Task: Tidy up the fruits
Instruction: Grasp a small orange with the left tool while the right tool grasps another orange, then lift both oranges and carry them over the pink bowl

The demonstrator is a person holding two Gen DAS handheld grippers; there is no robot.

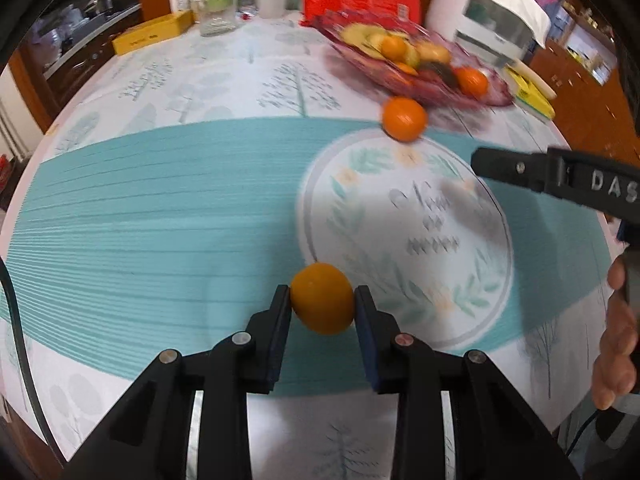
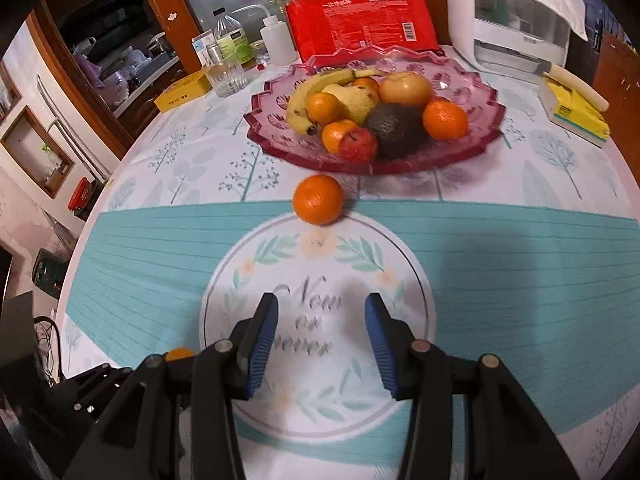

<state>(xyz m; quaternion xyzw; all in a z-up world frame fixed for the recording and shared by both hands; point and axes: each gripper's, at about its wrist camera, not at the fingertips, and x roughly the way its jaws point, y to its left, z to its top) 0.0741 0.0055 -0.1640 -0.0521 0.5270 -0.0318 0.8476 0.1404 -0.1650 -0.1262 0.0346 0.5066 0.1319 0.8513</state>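
A small orange (image 1: 322, 298) sits between the blue pads of my left gripper (image 1: 322, 301), which is shut on it just above the teal tablecloth. A sliver of that orange (image 2: 180, 354) shows at the lower left of the right wrist view. A second orange (image 2: 318, 199) (image 1: 404, 119) lies on the cloth just in front of the pink glass fruit dish (image 2: 486, 136) (image 1: 498, 98). The dish holds a banana, an apple, an avocado and several oranges. My right gripper (image 2: 322, 314) hovers open over the round printed emblem, with nothing between its fingers.
Behind the dish stand a red package (image 2: 360, 20), a white appliance (image 2: 516, 36), bottles and a glass jar (image 2: 228, 76). A yellow box (image 2: 184, 90) lies at back left and a yellow pack (image 2: 576, 114) at right. A person's hand (image 1: 616, 340) holds the right gripper.
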